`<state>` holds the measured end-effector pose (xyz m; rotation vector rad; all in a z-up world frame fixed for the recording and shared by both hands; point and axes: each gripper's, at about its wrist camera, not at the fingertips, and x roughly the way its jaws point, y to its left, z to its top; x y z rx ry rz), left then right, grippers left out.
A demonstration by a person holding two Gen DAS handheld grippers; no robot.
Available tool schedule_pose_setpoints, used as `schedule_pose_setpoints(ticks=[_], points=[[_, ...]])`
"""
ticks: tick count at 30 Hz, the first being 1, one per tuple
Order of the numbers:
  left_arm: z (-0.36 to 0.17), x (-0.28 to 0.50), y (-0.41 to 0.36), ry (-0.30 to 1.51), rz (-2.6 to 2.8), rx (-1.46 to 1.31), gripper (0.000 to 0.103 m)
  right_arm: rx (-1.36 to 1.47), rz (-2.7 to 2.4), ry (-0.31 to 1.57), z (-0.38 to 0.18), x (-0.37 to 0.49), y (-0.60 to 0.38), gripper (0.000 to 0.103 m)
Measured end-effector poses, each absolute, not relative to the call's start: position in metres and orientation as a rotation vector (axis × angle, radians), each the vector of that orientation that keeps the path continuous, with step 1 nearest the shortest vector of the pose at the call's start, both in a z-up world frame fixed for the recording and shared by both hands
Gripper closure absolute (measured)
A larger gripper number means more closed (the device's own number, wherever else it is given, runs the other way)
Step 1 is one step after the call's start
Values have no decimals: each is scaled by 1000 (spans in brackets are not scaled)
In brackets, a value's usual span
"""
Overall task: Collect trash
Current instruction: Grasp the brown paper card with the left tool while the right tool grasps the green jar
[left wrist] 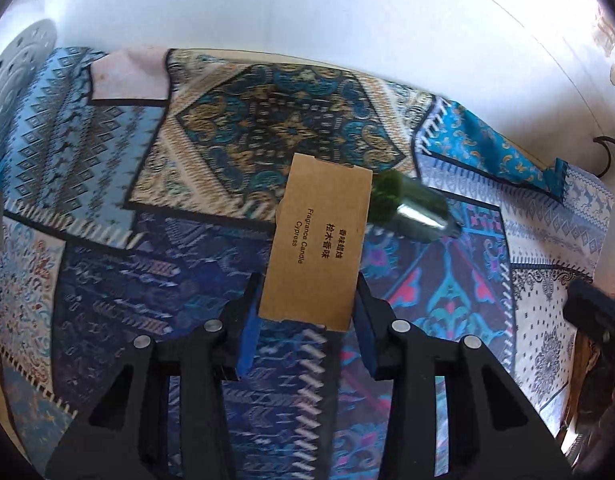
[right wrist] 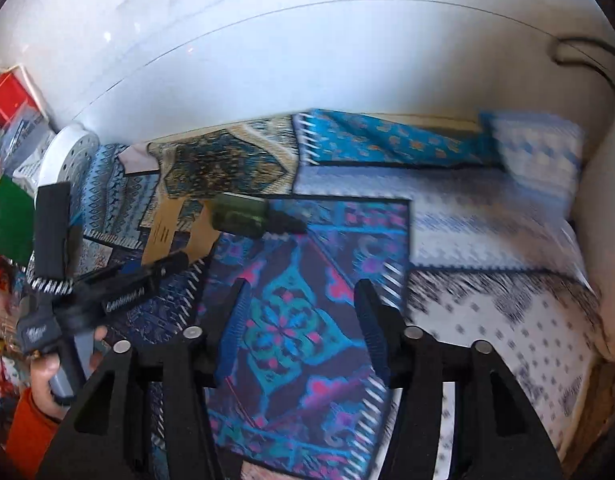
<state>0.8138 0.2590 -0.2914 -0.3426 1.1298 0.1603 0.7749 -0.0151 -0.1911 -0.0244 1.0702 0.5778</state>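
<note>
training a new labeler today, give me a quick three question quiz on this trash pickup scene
1. True or false: the left gripper has its blue pads on either side of the cardboard box.
2. What lies just beyond the box's far corner on the patterned cloth? A) a red cup B) a dark green bottle lying on its side C) a spoon
3. Fill in: between the fingers of the right gripper there is ____.

Key
1. True; the near end of the box sits between the pads.
2. B; the green bottle lies by the box's far right corner.
3. Nothing; only cloth shows through the gap.
</note>
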Motion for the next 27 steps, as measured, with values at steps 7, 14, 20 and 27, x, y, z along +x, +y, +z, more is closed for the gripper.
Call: schedule_pose_setpoints(ticks=[7, 14, 20, 27], points=[[-283, 779, 289, 1116, 211, -321, 62, -184, 695, 1052, -207, 804, 56, 50], [-281, 762, 293, 1132, 218, -322, 62, -261, 702, 1145, -241, 835, 93, 50], [-284, 760, 286, 1133, 185, -308, 62, -208, 682, 1162, -255, 841, 95, 56], [-274, 761, 269, 1120, 153, -284, 62, -188, 668, 1120, -248, 826, 88, 58]])
